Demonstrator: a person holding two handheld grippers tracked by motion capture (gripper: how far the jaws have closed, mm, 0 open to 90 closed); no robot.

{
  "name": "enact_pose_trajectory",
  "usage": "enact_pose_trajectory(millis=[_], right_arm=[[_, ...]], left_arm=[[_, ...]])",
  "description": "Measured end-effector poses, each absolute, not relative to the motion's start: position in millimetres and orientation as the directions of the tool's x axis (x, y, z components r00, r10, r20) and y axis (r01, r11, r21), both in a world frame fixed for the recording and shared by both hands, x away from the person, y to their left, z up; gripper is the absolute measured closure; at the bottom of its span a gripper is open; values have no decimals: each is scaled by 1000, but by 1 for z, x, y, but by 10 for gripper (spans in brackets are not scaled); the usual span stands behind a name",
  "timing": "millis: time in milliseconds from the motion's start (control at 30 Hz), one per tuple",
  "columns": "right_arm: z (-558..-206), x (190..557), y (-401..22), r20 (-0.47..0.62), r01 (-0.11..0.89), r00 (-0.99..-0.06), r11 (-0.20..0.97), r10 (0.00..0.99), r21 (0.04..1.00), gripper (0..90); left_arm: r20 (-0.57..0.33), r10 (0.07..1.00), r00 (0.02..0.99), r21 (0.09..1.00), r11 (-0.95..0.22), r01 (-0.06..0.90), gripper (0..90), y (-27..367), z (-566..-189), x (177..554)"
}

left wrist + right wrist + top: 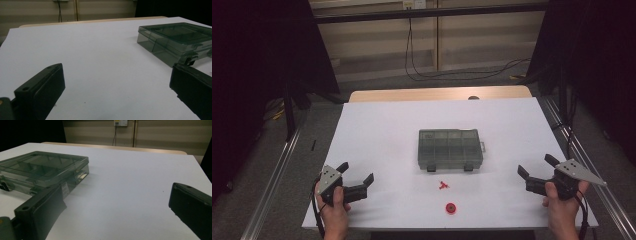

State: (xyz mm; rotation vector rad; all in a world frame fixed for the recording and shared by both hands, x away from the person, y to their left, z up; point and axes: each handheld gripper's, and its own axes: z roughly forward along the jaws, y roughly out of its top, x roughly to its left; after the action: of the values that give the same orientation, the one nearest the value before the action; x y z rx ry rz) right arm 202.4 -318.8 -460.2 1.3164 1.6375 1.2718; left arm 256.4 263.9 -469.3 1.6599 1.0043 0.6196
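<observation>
High view first: I hold the left gripper (pixel 358 173) and the right gripper (pixel 537 170) low at the near corners of the white surface (pixel 382 130), each with its fingers spread wide apart and nothing between them. Between my hands, nearest me, lies a small red round part (pixel 451 208), and just beyond it a tiny red peg-like piece (pixel 443 186), the two close but apart. Both look like light, hard plastic, so I judge they will skid or flick away if pinched off-centre; I would take the round one across its rim and the peg across its middle. Further out, mid-surface, sits the smoky clear compartment box (pixel 450 148), lid down, its two dark latches facing me. It seems stiff, light and slick-walled, likely to slide when pushed, so I would steady one short end while working a latch. In the left gripper view the box (pixel 175 40) lies ahead to the right.
</observation>
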Motion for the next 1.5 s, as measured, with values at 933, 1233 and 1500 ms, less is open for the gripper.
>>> enact_pose_trajectory(millis=[933, 1233, 1500], right_arm=[[-439, 212, -303, 70, 298, -347, 39, 935, 954, 0], [-427, 216, -303, 87, 285, -347, 17, 934, 958, 0], [-420, 225, -299, 88, 281, -360, 18, 929, 960, 0]], left_arm=[[-75, 856, 512, 924, -134, 359, 2, 243, -456, 262], [-74, 819, 568, 930, -149, 335, 0, 216, -445, 271], [-73, 807, 586, 932, -154, 328, 0, 206, -440, 278]])
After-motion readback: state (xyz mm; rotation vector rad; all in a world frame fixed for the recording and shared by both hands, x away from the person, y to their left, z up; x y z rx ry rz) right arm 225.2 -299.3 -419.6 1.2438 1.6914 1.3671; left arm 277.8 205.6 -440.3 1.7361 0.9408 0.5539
